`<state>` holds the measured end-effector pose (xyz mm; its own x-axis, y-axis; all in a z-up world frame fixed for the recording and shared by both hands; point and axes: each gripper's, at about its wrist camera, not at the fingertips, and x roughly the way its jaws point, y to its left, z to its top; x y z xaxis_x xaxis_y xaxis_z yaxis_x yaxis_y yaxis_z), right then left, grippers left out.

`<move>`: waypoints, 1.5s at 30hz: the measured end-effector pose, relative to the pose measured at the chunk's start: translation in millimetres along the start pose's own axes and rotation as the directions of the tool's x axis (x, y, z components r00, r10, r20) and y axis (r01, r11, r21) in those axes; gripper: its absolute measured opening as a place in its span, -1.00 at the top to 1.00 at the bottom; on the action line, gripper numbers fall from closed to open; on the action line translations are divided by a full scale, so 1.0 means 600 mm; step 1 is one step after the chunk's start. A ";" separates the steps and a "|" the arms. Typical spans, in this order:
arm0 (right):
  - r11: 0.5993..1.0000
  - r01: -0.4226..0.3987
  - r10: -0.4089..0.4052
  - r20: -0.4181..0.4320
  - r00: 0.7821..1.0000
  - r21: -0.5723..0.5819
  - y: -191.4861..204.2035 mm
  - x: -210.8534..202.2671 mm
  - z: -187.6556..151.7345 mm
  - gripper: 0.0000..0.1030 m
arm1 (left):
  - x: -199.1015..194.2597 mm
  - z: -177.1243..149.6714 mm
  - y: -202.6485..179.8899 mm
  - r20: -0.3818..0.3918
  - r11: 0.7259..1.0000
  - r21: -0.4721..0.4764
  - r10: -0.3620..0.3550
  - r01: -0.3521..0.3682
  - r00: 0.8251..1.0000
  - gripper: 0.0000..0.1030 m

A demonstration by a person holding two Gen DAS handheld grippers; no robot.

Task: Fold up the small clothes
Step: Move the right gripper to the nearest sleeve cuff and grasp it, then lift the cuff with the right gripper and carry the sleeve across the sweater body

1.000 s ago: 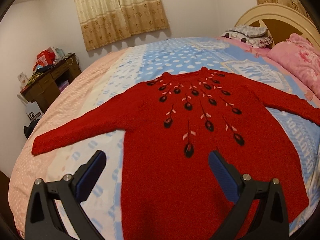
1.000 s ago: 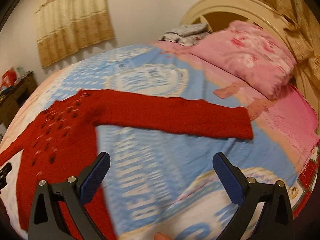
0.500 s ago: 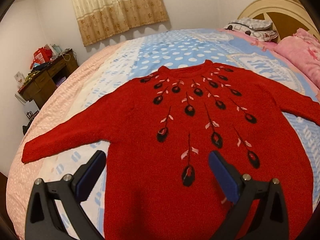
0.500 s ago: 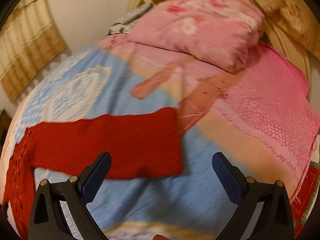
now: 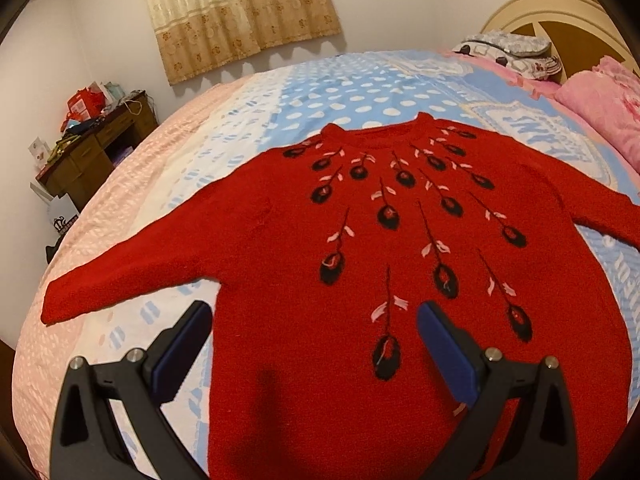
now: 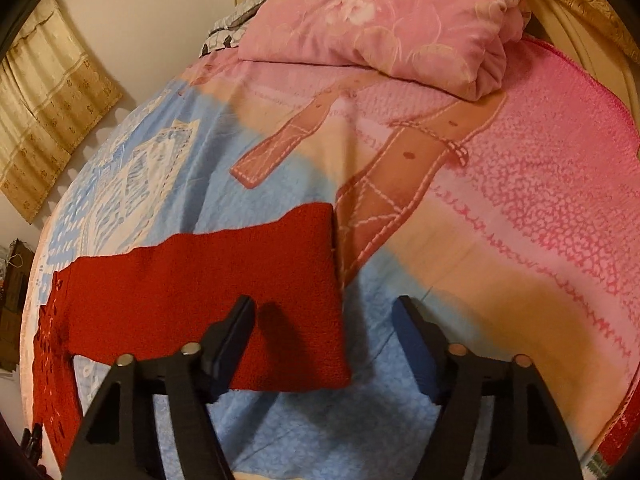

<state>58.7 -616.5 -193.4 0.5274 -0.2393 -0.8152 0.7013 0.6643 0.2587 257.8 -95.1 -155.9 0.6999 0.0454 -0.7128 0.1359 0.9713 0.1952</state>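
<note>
Red knit sweater flat on bed, soft/floppy: take at sleeve cuff; right gripper closing over cuff, not yet pinched; left gripper released.

My left wrist view: looks forward and down along jaws over lower body of red knitted sweater with black flower motifs, close above it, facing beige patterned curtain on far wall. My right wrist view: steeper downward, near sweater's sleeve end, facing pink floral quilt at headboard. Shared: sweater, blue-and-pink printed bedspread, curtain.
</note>
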 end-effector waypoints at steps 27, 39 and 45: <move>0.953 -0.105 0.160 0.176 0.971 -0.286 0.238 -0.148 0.067 0.84 | 0.011 -0.008 0.092 -0.006 0.997 -0.077 0.012 -0.013 1.000 -1.00; 0.870 -0.171 0.274 0.164 0.948 -0.463 0.437 -0.200 0.051 0.84 | 0.015 -0.022 0.149 -0.021 0.994 -0.105 0.029 -0.031 0.999 -1.00; 0.815 -0.199 0.335 0.163 0.928 -0.545 0.533 -0.241 0.035 0.84 | 0.026 -0.032 0.178 -0.043 0.990 -0.136 0.028 -0.033 0.999 -1.00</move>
<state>216.7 -384.5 18.4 0.8024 -0.1146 -0.5856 0.2052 0.9745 0.0904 269.7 13.6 -159.4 0.6730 0.0822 -0.7351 0.0156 0.9920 0.1252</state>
